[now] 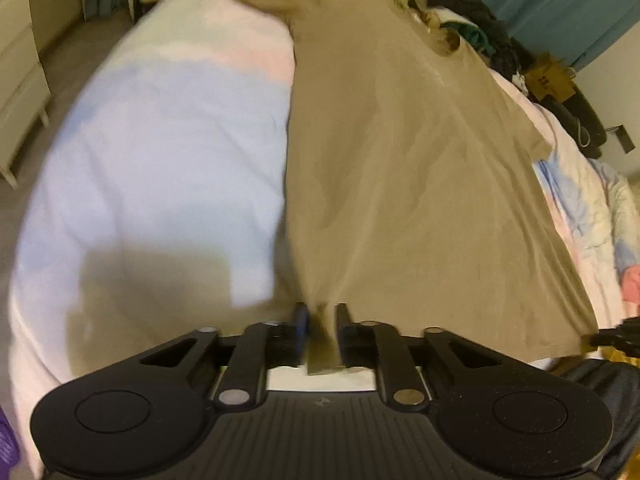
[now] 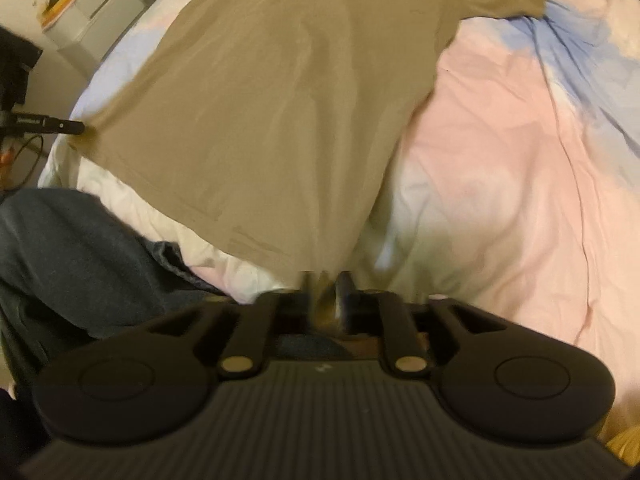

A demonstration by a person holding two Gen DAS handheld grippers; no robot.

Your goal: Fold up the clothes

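A tan T-shirt (image 1: pixel 400 160) lies spread over a bed, neck hole far from me, hem nearest. My left gripper (image 1: pixel 322 314) is shut on the hem's left corner, the cloth pinched between its fingers and lifted off the bedding. My right gripper (image 2: pixel 326 280) is shut on the hem's right corner of the same T-shirt (image 2: pixel 280 100). The other gripper's tip shows at the far edge of each view, in the left wrist view (image 1: pixel 616 338) and in the right wrist view (image 2: pixel 60 125). Both views are motion-blurred.
The bed has a pastel pink, blue and white duvet (image 1: pixel 160 140), also in the right wrist view (image 2: pixel 520 160). A heap of mixed clothes (image 1: pixel 460 12) lies at the bed's far side. Cream drawers (image 1: pixel 20 80) stand left. My blue-trousered leg (image 2: pixel 72 248) is at the bed's edge.
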